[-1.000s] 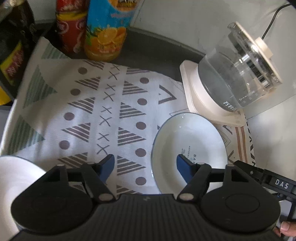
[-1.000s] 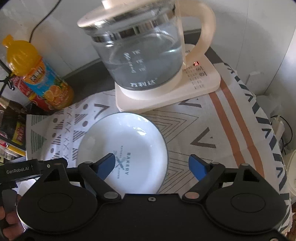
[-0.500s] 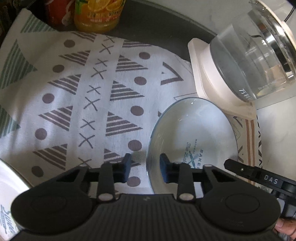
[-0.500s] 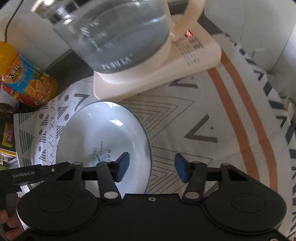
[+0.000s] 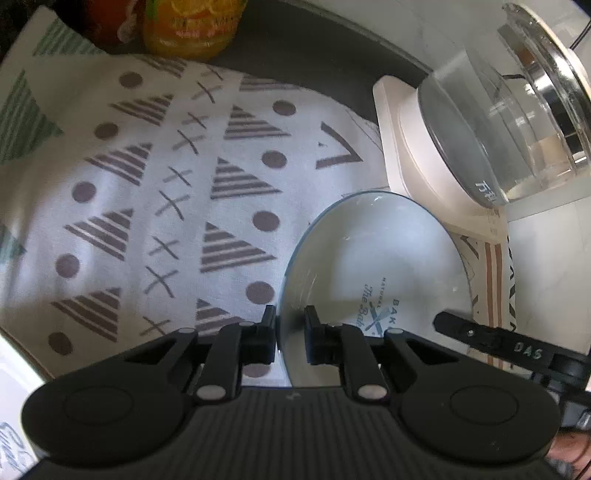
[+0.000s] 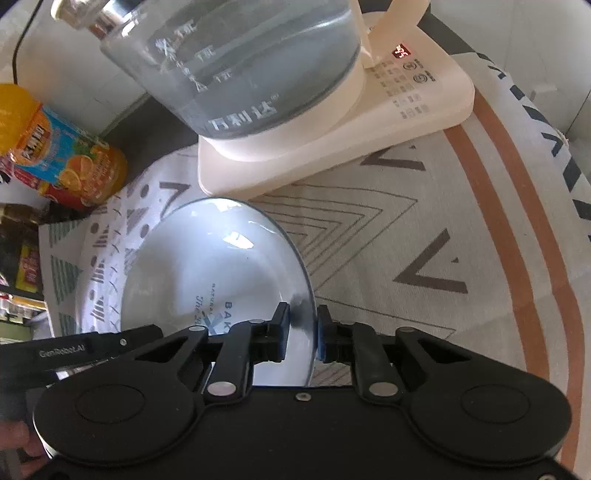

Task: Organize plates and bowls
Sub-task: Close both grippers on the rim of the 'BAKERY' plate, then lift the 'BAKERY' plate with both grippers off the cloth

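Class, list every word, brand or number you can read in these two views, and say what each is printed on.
"BAK", "NATURAL", "The Ba": plate, partly hidden by the left gripper.
"DAS": right gripper.
"GenRobot.AI": left gripper, in the right view.
"万利达": kettle.
Kettle scale, red display, base buttons, juice bottle: too blurred.

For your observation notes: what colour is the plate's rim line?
A thin dark blue-grey line rims the white plate; right wrist view shows it best.

The plate's (image 5: pixel 376 258) near rim and part of its printed wording hide behind the left tongs (image 5: pixel 290 334). A second plate (image 5: pixel 11 435) (bottom left) is cut off by the edge, and the juice bottle (image 5: pixel 192 27) loses its top.
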